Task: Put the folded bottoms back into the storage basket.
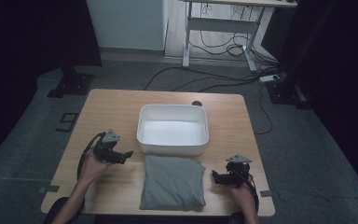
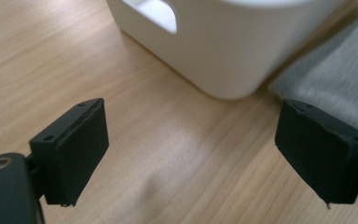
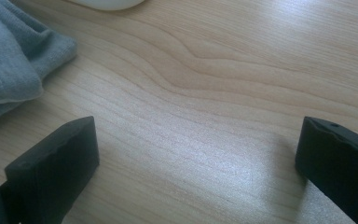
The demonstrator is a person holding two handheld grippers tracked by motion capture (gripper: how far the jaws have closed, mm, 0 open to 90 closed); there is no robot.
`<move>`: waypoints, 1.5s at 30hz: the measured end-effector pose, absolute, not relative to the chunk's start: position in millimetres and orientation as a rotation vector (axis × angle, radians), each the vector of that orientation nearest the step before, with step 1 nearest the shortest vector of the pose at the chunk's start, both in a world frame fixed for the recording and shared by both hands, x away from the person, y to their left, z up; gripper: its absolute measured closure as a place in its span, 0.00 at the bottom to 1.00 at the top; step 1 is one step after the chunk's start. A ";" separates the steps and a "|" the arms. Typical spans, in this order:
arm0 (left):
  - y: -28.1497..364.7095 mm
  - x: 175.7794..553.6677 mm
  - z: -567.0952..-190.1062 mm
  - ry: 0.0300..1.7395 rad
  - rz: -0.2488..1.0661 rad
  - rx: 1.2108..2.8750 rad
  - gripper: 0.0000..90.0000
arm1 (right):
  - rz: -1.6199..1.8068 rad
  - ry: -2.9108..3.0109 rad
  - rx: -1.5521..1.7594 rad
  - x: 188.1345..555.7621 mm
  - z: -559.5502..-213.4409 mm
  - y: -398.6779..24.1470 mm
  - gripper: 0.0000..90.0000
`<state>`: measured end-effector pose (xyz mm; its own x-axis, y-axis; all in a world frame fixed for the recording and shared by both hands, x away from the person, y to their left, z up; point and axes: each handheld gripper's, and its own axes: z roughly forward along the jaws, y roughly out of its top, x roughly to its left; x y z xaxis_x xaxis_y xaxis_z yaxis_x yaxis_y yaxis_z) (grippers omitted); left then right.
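A folded grey cloth [image 1: 172,182] lies flat near the table's front edge, just in front of a white plastic tub [image 1: 172,144]. My left gripper [image 1: 127,155] rests low over the wood left of the cloth, jaws wide apart with nothing between them. In the left gripper view the tub's corner [image 2: 223,51] with a handle slot and the cloth's edge [image 2: 335,74] lie ahead of the open jaws. My right gripper [image 1: 214,176] sits to the right of the cloth, open and empty. The right gripper view has the cloth's folded corner [image 3: 14,60] at upper left and bare wood between the jaws.
The wooden table [image 1: 112,112] has free room left and right of the tub. A small dark round thing [image 1: 196,103] sits at the table's far edge. Beyond it, cables [image 1: 205,79] run across the floor to a desk frame [image 1: 223,28].
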<state>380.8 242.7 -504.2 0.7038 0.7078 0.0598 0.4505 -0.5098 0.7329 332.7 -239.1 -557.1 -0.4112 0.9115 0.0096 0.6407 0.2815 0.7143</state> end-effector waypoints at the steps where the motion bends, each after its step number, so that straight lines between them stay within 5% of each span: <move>1: 242.7 380.8 -504.2 0.878 0.462 2.192 0.10 | 0.913 2.154 1.398 332.7 -557.1 -239.1 0.00; 9: 243.5 370.7 -534.1 0.948 0.394 2.246 0.00 | 0.914 2.156 1.397 332.4 -557.1 -239.0 0.00; 18: 249.0 369.9 -548.0 1.022 0.370 2.245 0.00 | 0.914 2.159 1.392 331.7 -557.0 -238.8 0.00; 45: 231.9 362.4 -531.7 1.008 0.349 2.223 0.00 | 0.982 2.184 1.397 313.5 -539.5 -235.7 0.01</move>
<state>362.4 231.9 -531.7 0.6671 0.7444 -0.0288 0.5674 -0.4827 0.6671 313.5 -235.7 -539.5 -0.4419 0.8950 0.0608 0.6394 0.2667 0.7211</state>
